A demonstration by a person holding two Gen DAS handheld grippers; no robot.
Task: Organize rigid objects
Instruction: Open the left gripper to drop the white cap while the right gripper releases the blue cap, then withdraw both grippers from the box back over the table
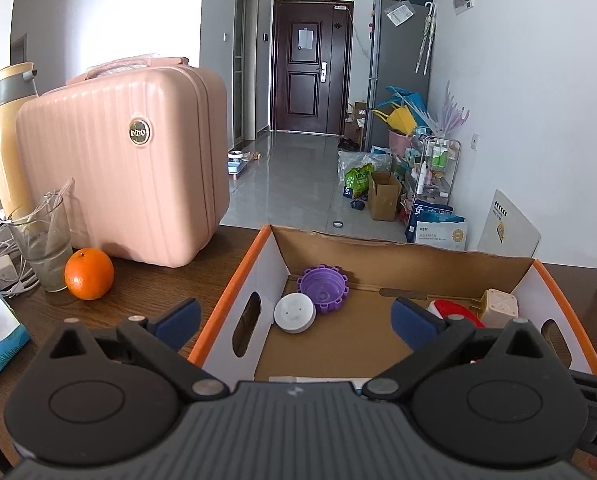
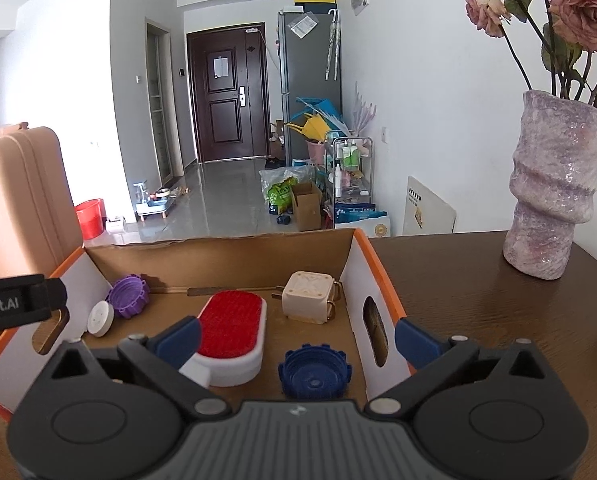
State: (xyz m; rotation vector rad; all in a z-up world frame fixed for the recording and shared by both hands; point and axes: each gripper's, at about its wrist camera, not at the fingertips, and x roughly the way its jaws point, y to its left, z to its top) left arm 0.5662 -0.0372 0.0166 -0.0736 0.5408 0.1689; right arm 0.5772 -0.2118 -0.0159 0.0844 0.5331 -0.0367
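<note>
Dark wood counter carries everything. Ribbed pink hard-shell suitcase stands upright at far left, a cream thermos jug behind it. Open cardboard box with orange rim and white side walls sits mid-counter, between the suitcase and a mottled pink ceramic vase with dried roses.

Left tool spread wide, nothing between the pads; it straddles the box's left wall. Right tool also spread wide, nothing gripped; left fingertip over the brush, right one outside the box's right wall.

Inside the box, all on the floor:
- white block brush with red bristle top, centre
- beige cube-shaped plug adapter, back right, near the right wall
- dark blue toothed plastic cap, front, just right of the brush
- purple toothed plastic cap, back left corner, tilted, looks to be touching the white disc
- white round disc, leaning by the left wall

Outside: orange fruit just beside a clear glass cup, in front of the suitcase
</note>
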